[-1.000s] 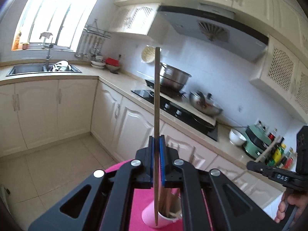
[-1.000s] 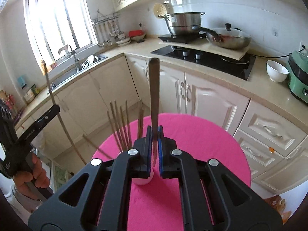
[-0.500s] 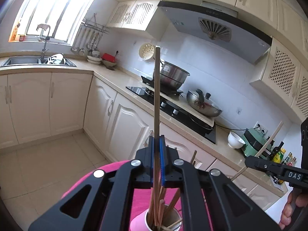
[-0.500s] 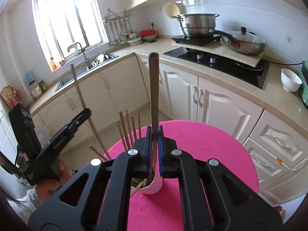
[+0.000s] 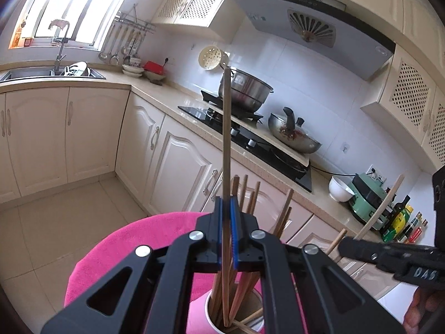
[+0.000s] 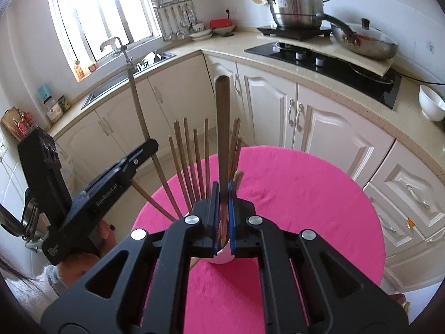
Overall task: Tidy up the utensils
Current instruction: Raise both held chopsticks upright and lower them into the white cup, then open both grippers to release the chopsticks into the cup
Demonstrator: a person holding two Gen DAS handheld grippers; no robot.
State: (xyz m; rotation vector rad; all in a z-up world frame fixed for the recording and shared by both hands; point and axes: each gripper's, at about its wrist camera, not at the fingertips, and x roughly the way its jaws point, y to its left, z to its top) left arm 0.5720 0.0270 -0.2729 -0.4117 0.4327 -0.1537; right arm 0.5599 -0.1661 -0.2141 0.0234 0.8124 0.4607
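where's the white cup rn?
Right wrist view: white cup on the pink table, just behind the right gripper, full of chopsticks.

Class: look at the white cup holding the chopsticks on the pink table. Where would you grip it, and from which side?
Grip the white cup low on its outer wall, coming in level from the side. Chopsticks fan out above its rim, blocking any approach from the top.
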